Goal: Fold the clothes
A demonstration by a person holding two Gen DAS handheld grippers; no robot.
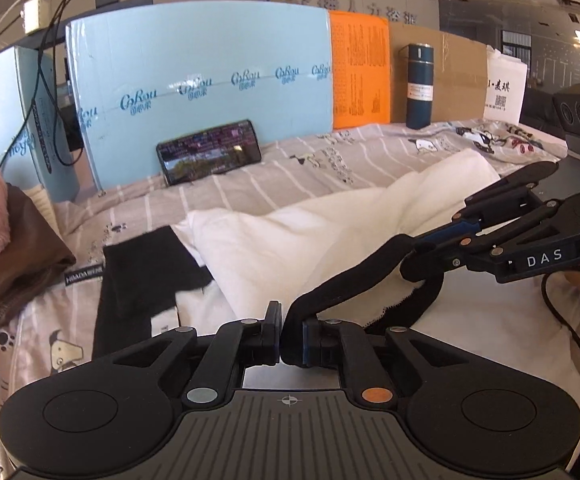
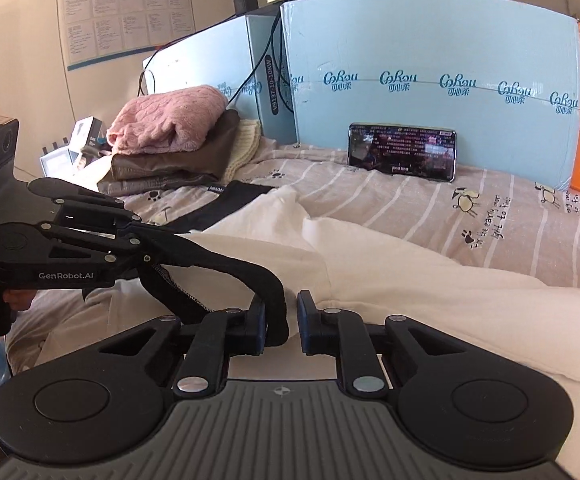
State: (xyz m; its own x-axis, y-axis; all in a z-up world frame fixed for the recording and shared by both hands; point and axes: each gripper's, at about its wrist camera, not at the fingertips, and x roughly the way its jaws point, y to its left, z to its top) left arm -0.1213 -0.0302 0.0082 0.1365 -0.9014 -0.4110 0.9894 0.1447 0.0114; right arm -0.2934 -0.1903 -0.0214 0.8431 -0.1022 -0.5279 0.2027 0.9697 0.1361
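While the white garment (image 1: 290,240) lies rumpled on the striped sheet (image 2: 430,208), its black collar band (image 1: 354,276) stretches between both grippers. The left gripper (image 1: 281,336) pinches one end. The right gripper (image 2: 292,320) stands slightly parted, the band against its left finger (image 2: 259,322).

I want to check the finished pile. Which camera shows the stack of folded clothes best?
The right wrist view: the stack of folded clothes sits whole at upper left, pink knit on top, brown and cream layers beneath. The left wrist view catches only its edge, cut off by the frame's left side.
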